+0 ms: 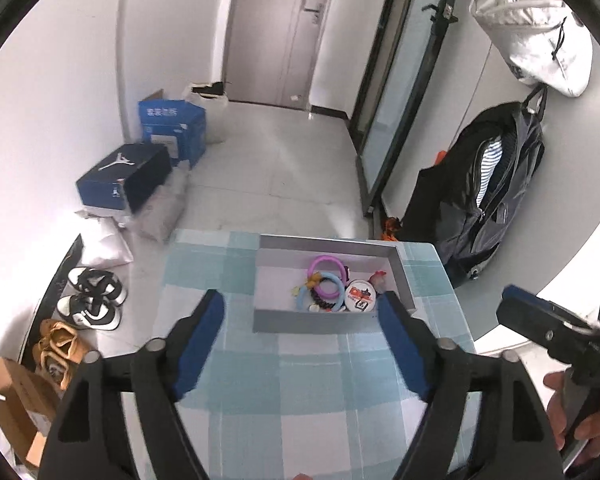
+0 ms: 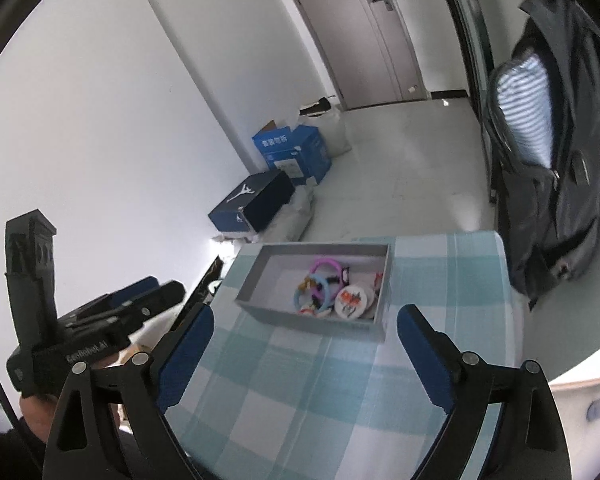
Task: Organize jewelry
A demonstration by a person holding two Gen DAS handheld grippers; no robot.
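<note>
We hold both the left claw [image 1: 302, 312] and right claw [image 2: 305, 326] released above the worktop [image 1: 320, 380]; the jewelry [image 1: 326, 286] sits heaped in the grey tray [image 1: 324, 322] at its far edge, apparently nothing left outside.

Jumpman logo on black-and-blue shoebox [image 1: 124, 178], "GenRobot.AI" on left claw [image 2: 152, 300] body

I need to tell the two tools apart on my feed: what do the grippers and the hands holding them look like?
Both look alike: black plastic frames with triangular cut-outs, silver pivot screws and blue pads lining each finger, on the left gripper and the right gripper. The left one's body carries white lettering, hard to read, in the right wrist view. Bare skin shows on the right hand; no cables visible.
</note>
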